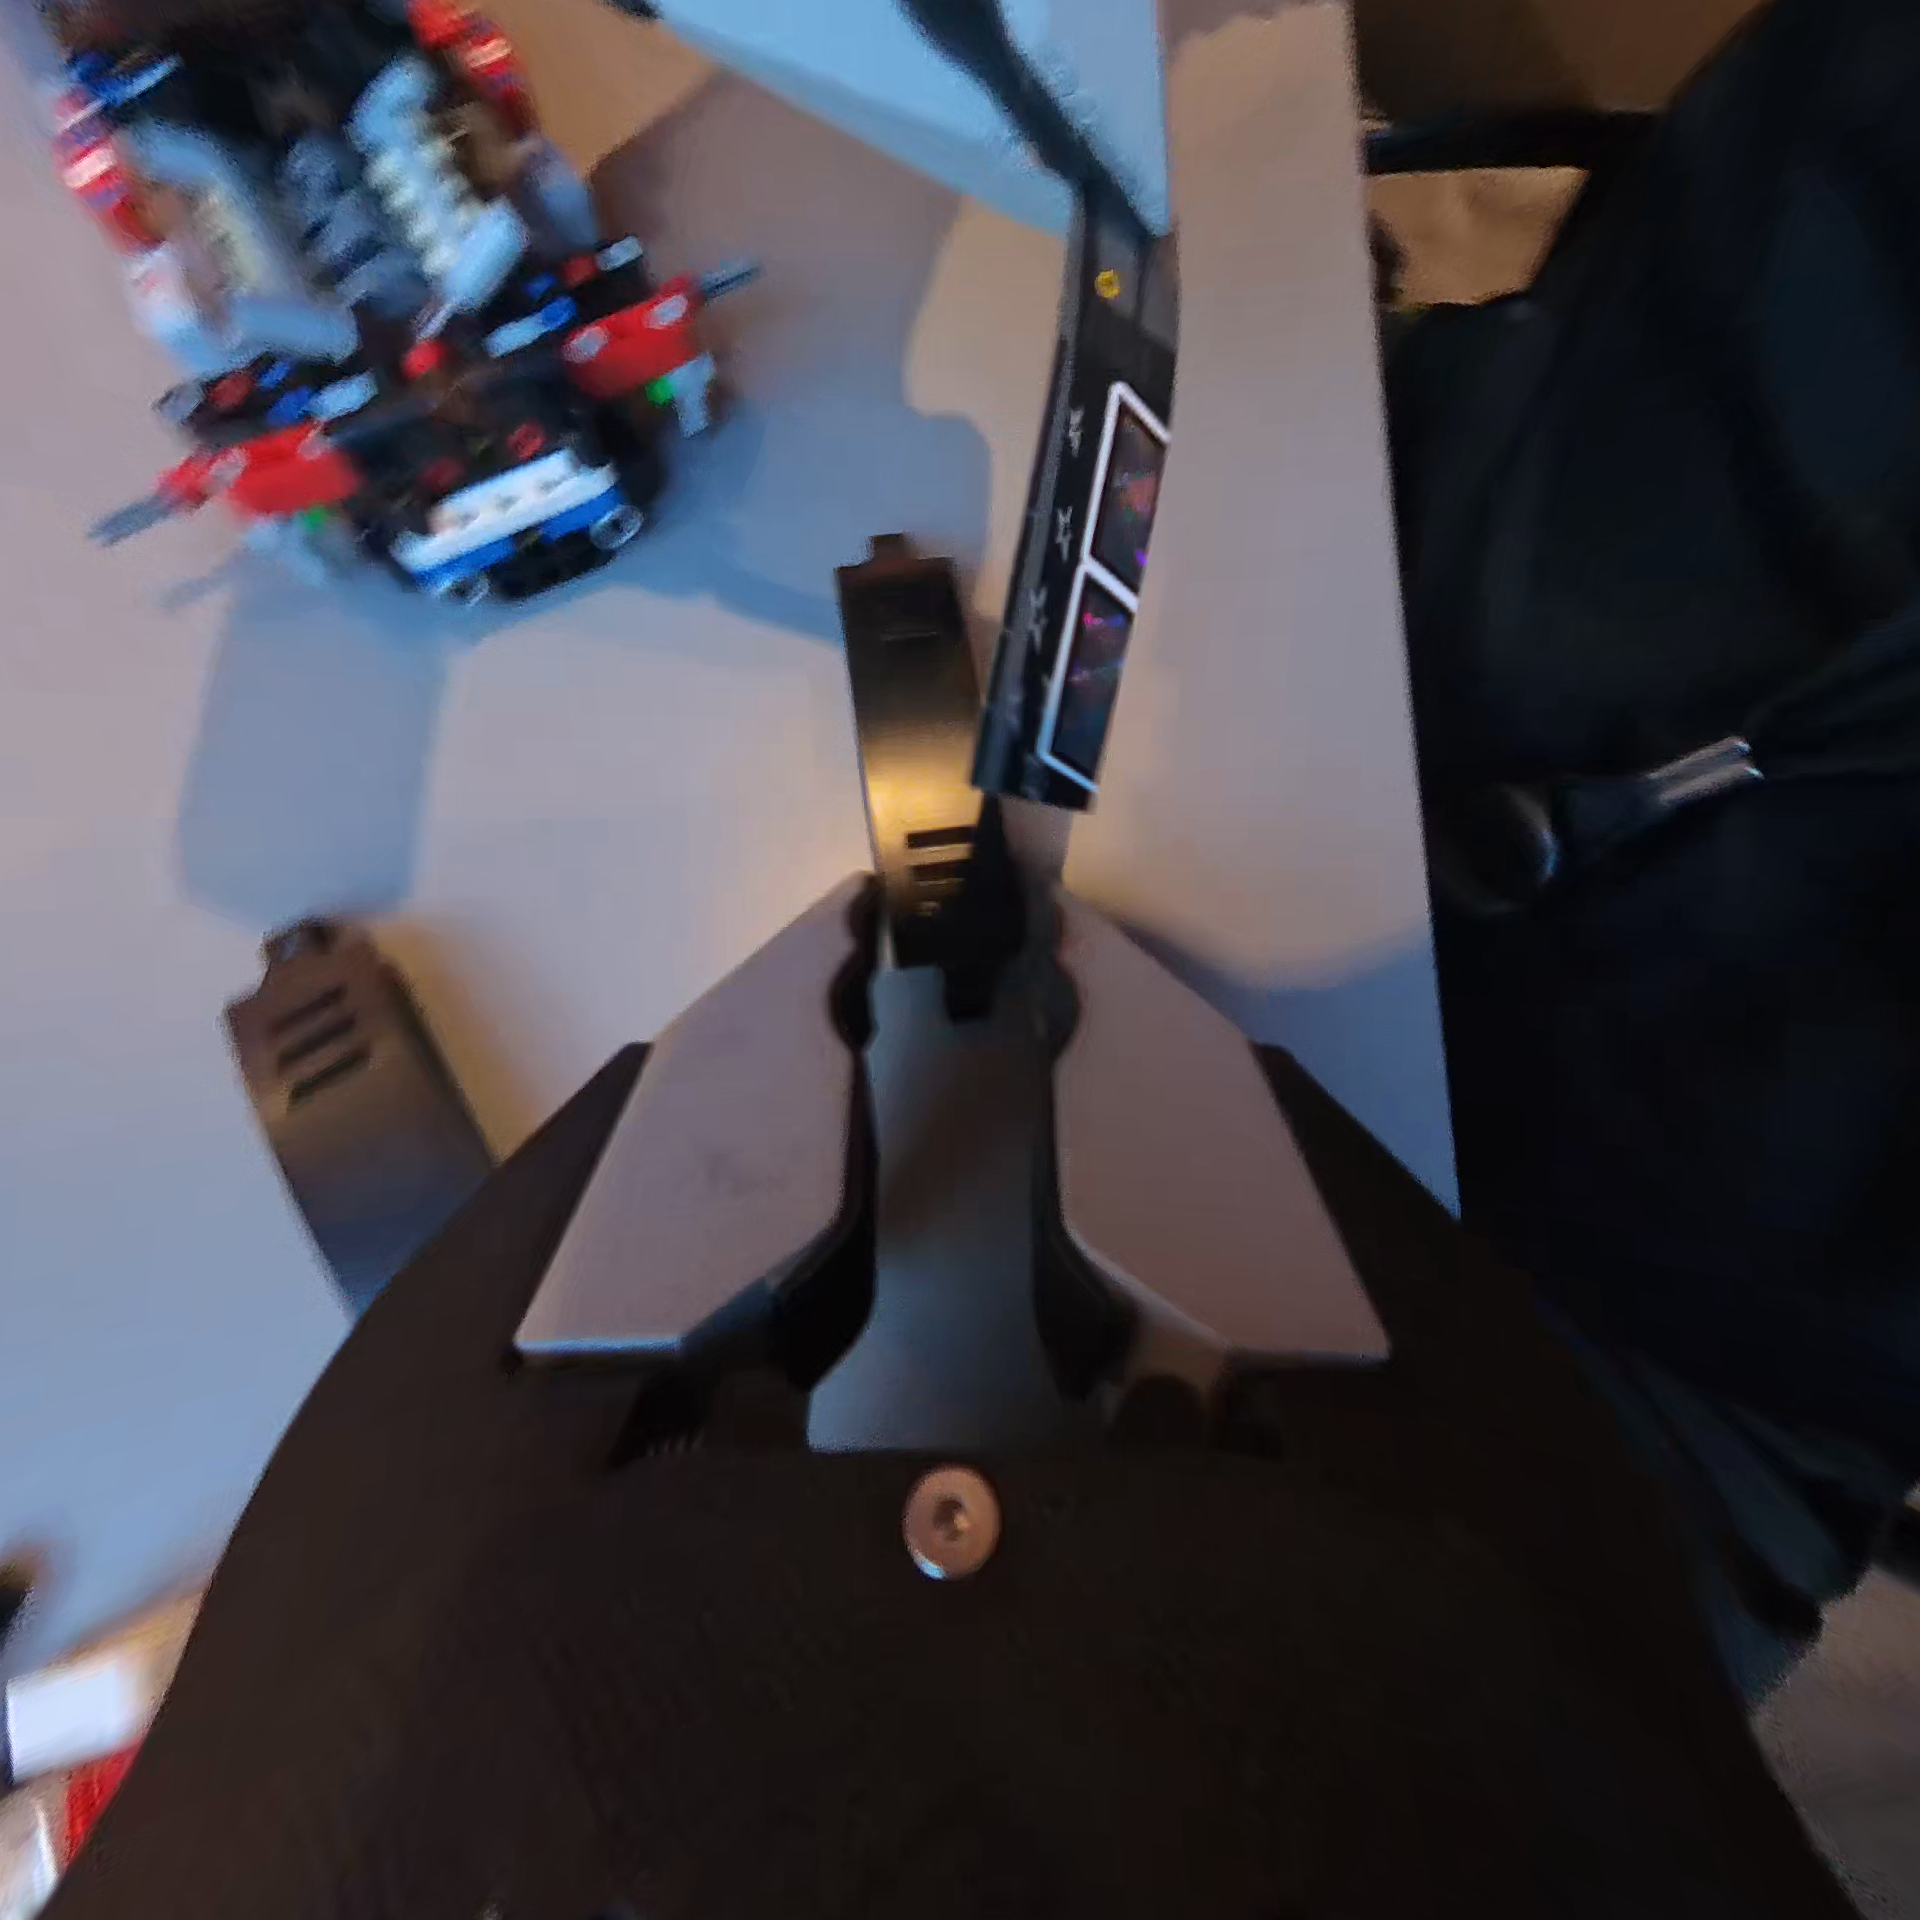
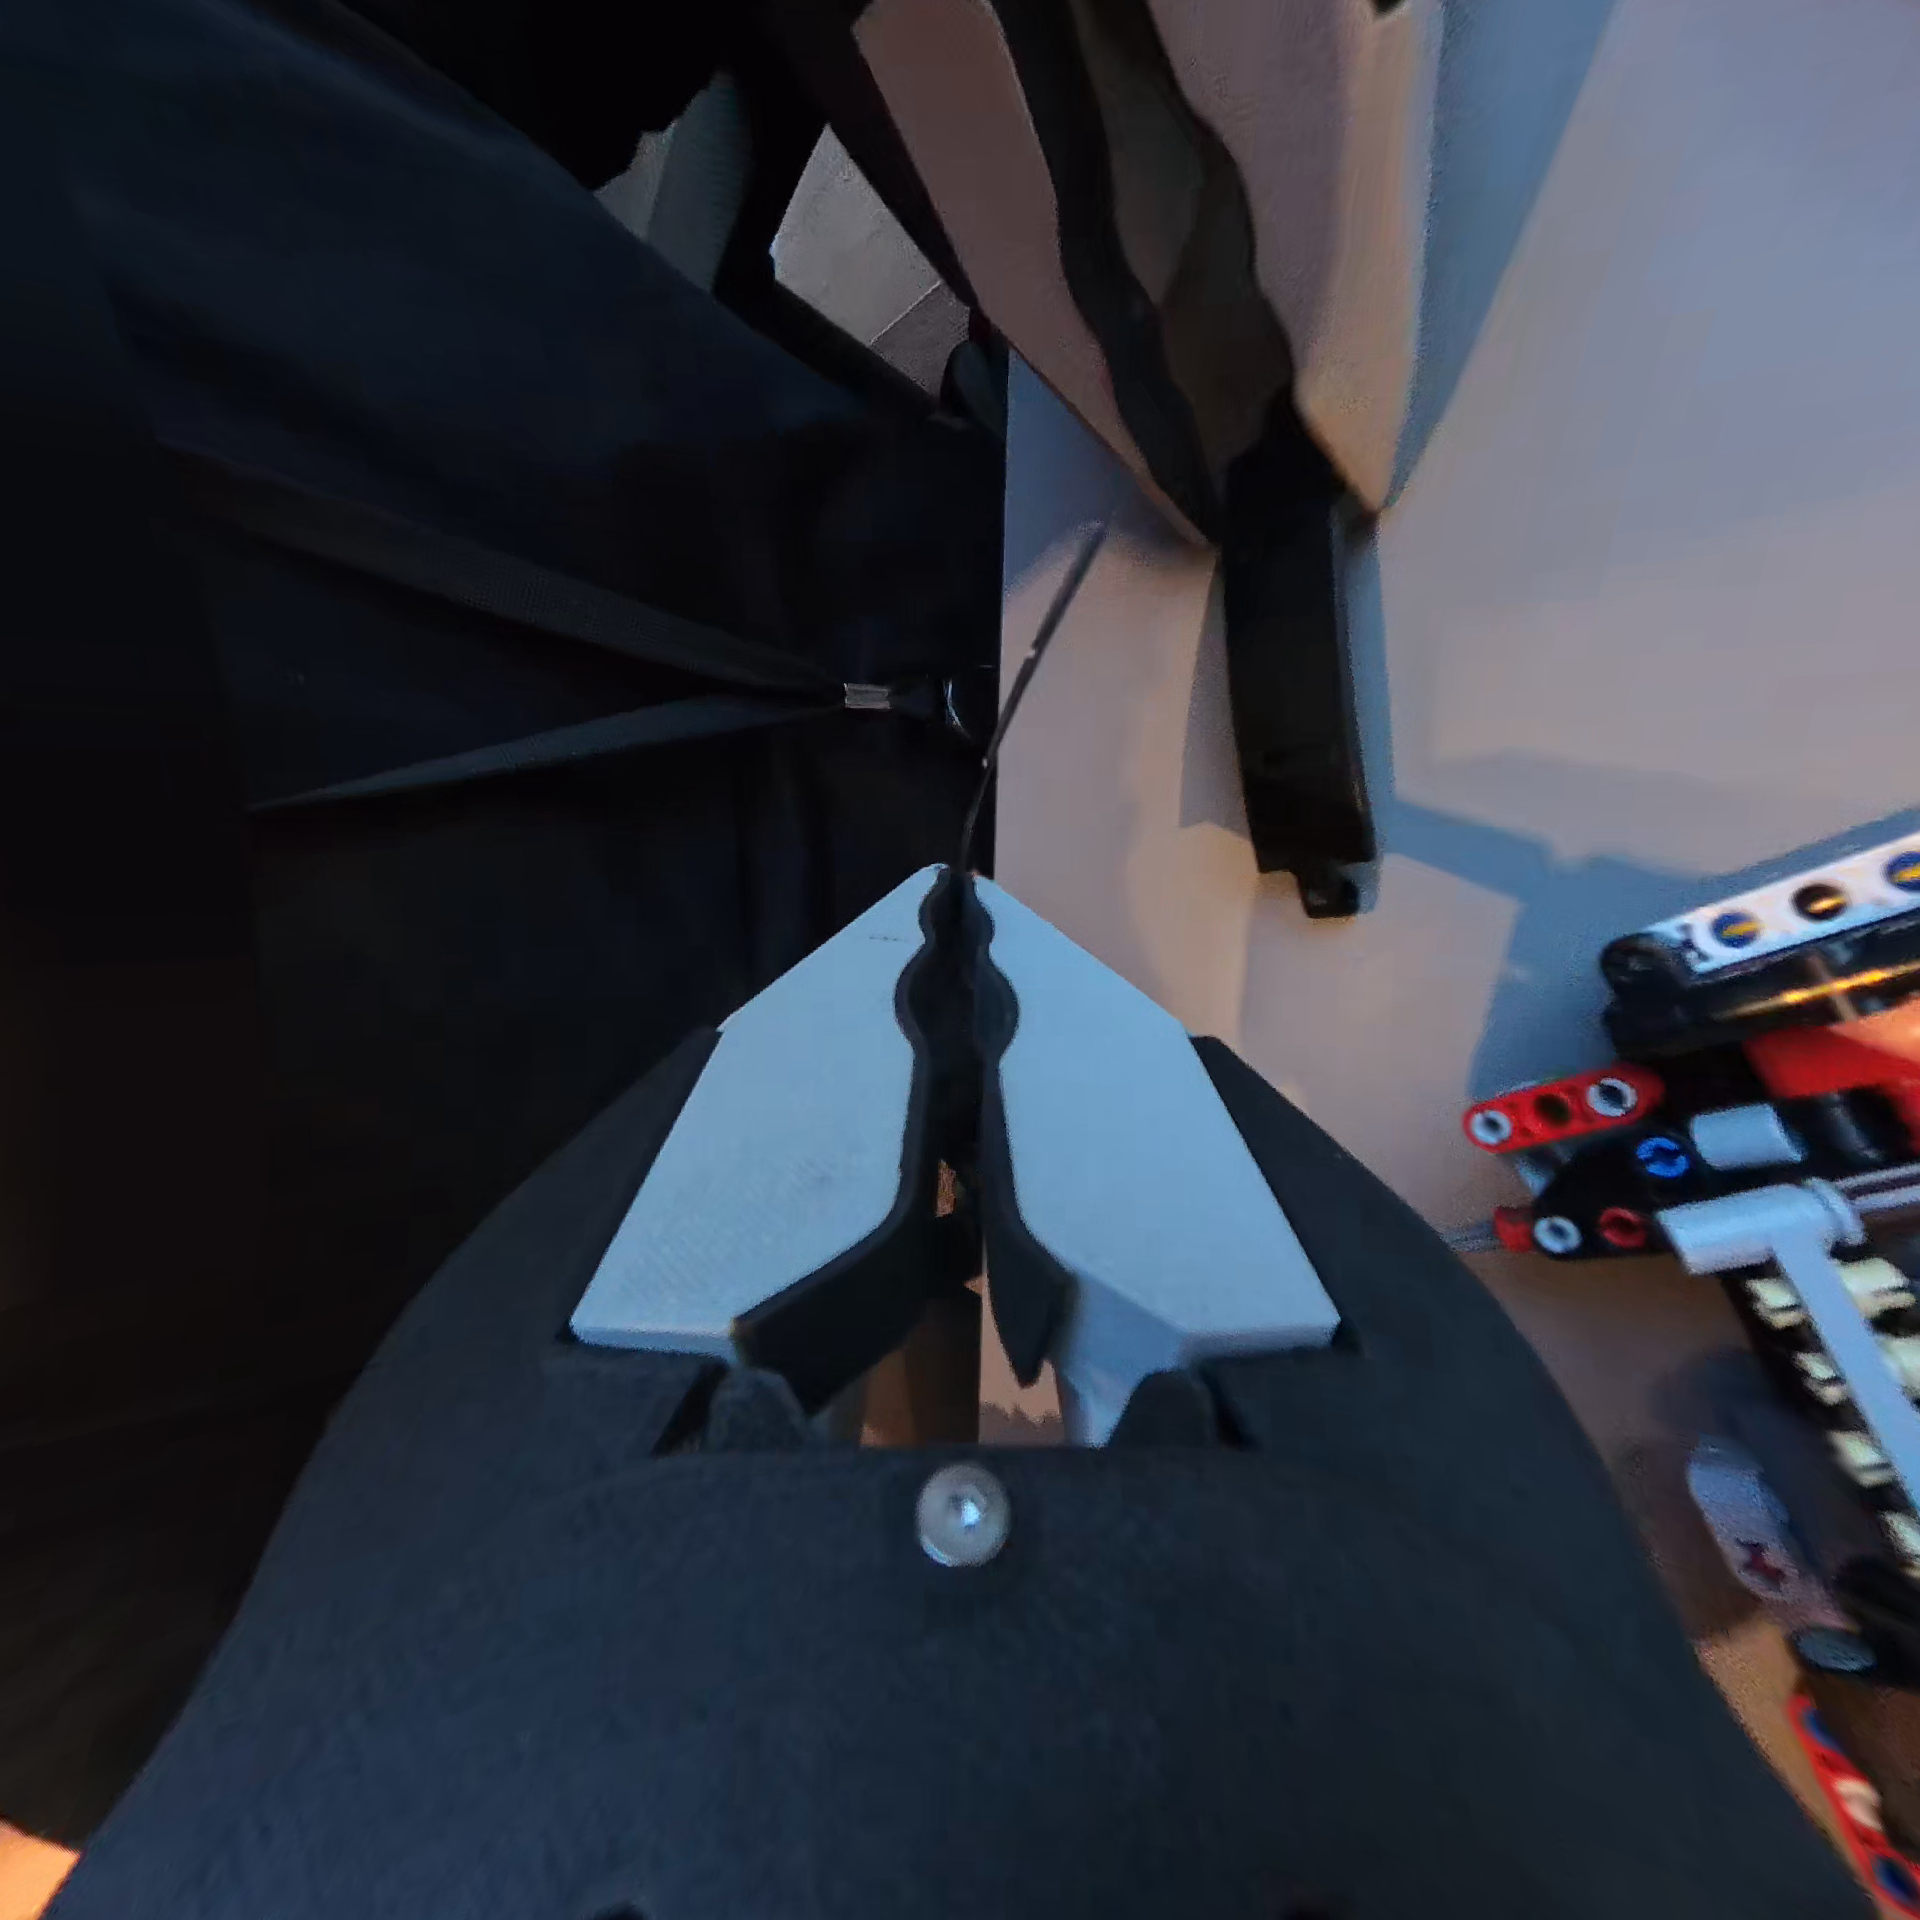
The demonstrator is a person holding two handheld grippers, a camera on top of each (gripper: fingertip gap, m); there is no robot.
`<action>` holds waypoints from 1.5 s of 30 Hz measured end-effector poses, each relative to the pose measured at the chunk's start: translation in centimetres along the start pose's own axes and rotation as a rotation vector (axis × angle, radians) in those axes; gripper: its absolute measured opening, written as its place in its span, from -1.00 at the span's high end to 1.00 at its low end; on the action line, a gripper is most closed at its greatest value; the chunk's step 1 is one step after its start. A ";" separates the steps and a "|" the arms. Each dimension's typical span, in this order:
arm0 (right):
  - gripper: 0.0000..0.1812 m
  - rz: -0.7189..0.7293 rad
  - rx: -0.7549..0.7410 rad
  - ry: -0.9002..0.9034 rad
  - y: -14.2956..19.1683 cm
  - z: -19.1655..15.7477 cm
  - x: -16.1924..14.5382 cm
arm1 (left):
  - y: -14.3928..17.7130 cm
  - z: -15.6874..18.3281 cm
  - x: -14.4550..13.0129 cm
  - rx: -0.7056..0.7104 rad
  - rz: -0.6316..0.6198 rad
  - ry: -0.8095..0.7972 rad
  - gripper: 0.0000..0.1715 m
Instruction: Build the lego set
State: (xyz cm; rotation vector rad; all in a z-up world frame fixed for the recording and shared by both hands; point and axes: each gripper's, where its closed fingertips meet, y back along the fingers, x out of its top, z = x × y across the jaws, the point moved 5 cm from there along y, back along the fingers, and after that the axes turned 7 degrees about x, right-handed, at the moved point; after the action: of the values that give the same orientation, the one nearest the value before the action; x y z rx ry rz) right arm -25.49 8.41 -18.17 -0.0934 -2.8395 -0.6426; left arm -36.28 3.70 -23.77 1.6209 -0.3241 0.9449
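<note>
Partly built lego model [image 1: 416, 353]: black frame w/ red beams, blue pins, grey/white parts and a white-blue beam at its near end; sits on the desk at upper left in left wrist view, blurred. Same model at right edge in right wrist view.

Curved black panel [image 1: 914, 717]: slotted, held at one end in the left jaws, above the desk.

Second black panel [image 1: 343, 1101]: same shape, flat on the desk, well apart from the model.

Black sticker sheet [image 1: 1091, 540]: thin, w/ white-framed stickers, pinched edge-on in the right jaws.

Likely home hobby desk: pale tabletop [image 1: 623, 779], half-built lego model [image 1: 416, 364], views blurred.
</note>
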 end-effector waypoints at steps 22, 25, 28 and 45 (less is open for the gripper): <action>1.00 0.143 0.001 0.006 -1.6 -1.9 -4.5 | 0.9 3.0 4.0 -0.254 0.208 0.165 0.67; 1.00 0.140 -0.013 0.031 -1.8 -2.3 -4.4 | 1.1 3.0 4.0 -0.285 0.211 0.241 0.69; 1.00 0.137 -0.047 0.052 -1.7 -2.5 -4.4 | 1.7 2.4 3.7 -0.232 0.199 0.261 0.69; 1.00 0.148 -0.016 0.050 -1.1 -1.5 -3.7 | 2.7 2.3 0.4 -0.011 0.143 0.286 0.59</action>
State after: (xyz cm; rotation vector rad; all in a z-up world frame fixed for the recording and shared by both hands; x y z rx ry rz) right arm -21.70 6.77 -18.21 -0.2829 -2.7474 -0.6262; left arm -36.91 0.94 -21.65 1.4431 -0.2486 1.2644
